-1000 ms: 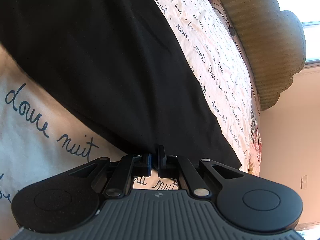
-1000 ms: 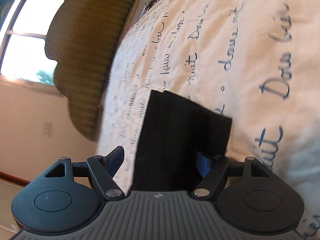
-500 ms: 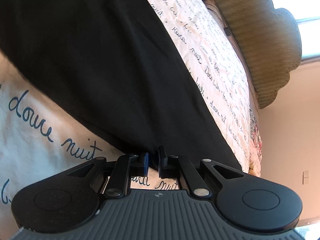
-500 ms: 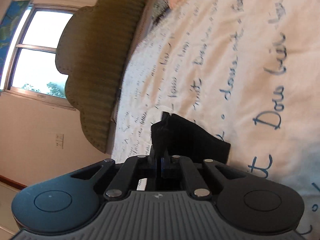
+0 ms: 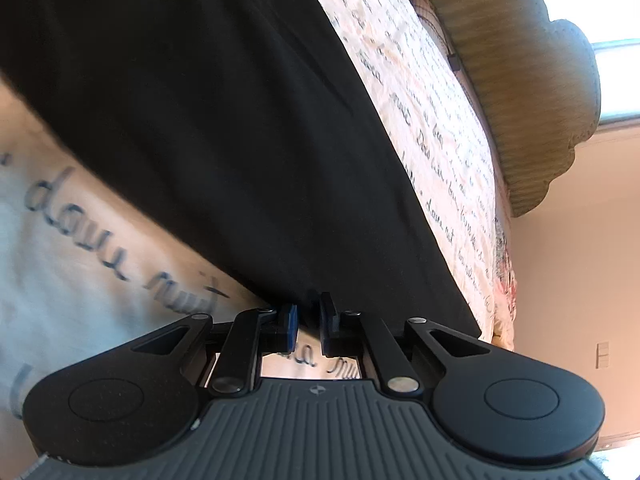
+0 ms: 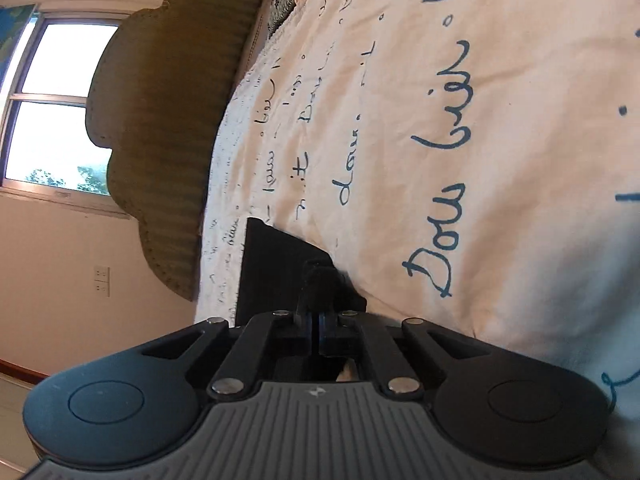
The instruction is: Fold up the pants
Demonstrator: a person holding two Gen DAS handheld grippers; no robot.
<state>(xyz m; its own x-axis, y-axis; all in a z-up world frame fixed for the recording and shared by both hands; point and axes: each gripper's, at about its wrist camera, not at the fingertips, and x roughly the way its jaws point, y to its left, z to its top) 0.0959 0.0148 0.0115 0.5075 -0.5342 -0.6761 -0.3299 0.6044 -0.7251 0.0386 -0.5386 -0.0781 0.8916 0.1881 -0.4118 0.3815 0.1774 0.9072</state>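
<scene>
The black pants lie spread across a white bedspread with blue handwriting print. In the left wrist view my left gripper is nearly closed on the near edge of the pants, with a narrow gap between its blue pads. In the right wrist view my right gripper is shut on a bunched corner of the black pants, which sticks up between the fingers and lies on the bedspread just ahead.
A ribbed olive headboard stands at the bed's far end, also in the right wrist view. A bright window and a cream wall with a socket lie beyond. A patterned pillow rests by the headboard.
My right gripper closed from wide open onto the pants corner and lifted it slightly. My left gripper kept its hold on the pants edge and shifted a little.
</scene>
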